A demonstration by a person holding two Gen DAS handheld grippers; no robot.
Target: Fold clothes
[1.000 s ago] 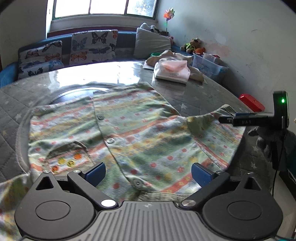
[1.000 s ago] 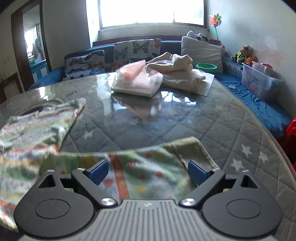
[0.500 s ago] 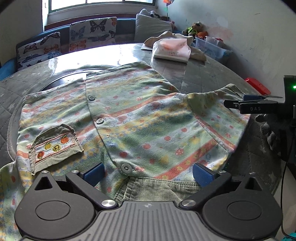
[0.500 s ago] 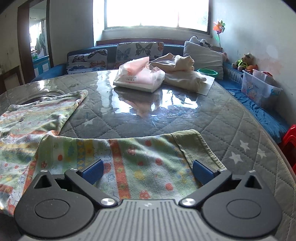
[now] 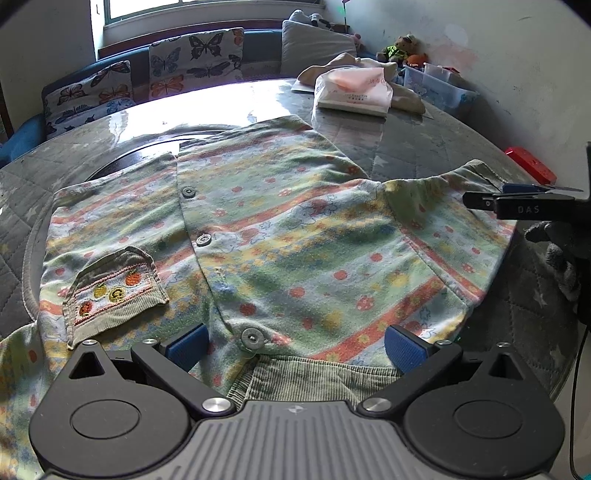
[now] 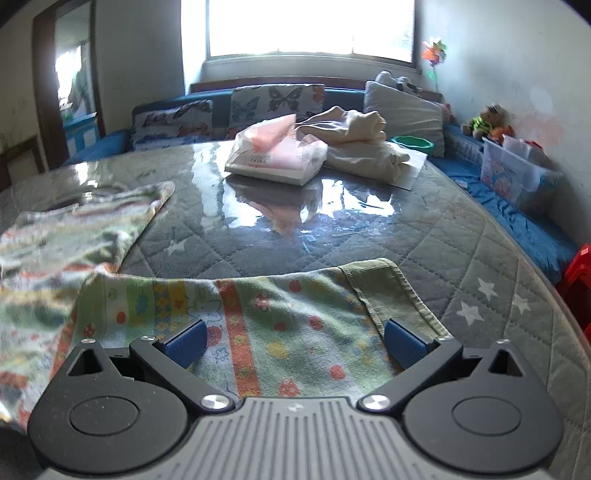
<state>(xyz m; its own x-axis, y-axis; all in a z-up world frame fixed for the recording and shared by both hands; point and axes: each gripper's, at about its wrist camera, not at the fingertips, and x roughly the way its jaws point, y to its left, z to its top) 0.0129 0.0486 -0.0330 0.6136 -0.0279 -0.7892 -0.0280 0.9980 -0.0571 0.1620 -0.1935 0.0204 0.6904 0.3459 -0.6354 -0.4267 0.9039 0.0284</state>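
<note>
A small striped, flower-printed shirt point(image 5: 280, 236) is lying spread, front up, on the quilted grey table point(image 5: 424, 147), and everything else is sitting around it. In the left wrist view the left gripper point(image 5: 295, 341) is hovering over the shirt's near edge, right above the ribbed green collar point(image 5: 314, 376), its blue pads point(image 5: 186, 343) standing wide apart with nothing pinched between them. This view is showing what the other cannot: the button row point(image 5: 202, 240) running up the shirt's middle, the corduroy pocket with stitched fruit point(image 5: 114, 291) on the shirt's left part, and the right gripper from the side (a thin black bar at the shirt's right sleeve, with a gloved hand point(image 5: 561, 254) behind it). The right wrist view is giving the close look at that sleeve point(image 6: 266, 317): it is lying flat on the table, its ribbed green cuff point(image 6: 388, 291) pointing away from the shirt's body, and the right gripper point(image 6: 293, 341) is poised over it with its blue fingers point(image 6: 404, 343) spread wide, clamping nothing. Only this view is showing the bright window point(image 6: 310, 29) and a doorway far beyond the shirt. Both views are catching the tissue pack point(image 6: 277, 155) and a heap of cream cloth point(image 6: 362, 147) on the table's far side, well apart from the shirt, with butterfly cushions point(image 5: 195, 55) on a blue sofa behind.
</note>
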